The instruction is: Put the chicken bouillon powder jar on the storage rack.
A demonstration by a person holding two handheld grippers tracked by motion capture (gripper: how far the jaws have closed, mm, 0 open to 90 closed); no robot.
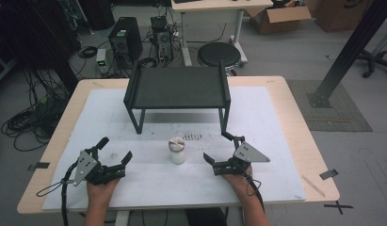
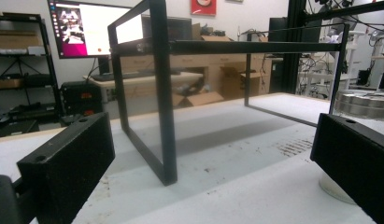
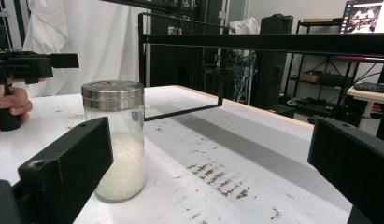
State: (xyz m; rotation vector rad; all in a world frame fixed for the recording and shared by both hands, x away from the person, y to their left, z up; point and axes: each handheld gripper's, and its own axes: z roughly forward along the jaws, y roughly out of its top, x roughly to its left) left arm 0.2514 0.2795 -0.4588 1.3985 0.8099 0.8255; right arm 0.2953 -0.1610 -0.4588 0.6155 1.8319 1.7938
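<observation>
Figure: a person at a table covered by a white mat [image 1: 276, 141], holding a two-jaw gripper in each hand, with a glass salt shaker [image 1: 177, 150] standing upright on the mat between them. The shaker has a perforated metal lid and is about half full of white grains; it sits just in front of a black metal shelf stand [image 1: 177, 87], whose platform is bare, and beside a patch of brown specks [image 1: 191, 137] on the mat. The left gripper [image 1: 115, 149] rests low at the near left with its jaws spread wide and nothing between them; in its own view the shaker's lid appears at the far right edge [image 2: 362, 103], apart from either jaw. The right gripper [image 1: 219, 148] is likewise spread and empty, lying near the shaker's right side but not touching it; in its own view the shaker [image 3: 114, 140] stands just beyond the left jaw. The step in hand appears to be the approach, before any grasp. A next move would probably call for bringing one gripper level with the glass body, straddling it below the lid, and closing gently so that the upright jar does not tip.
</observation>
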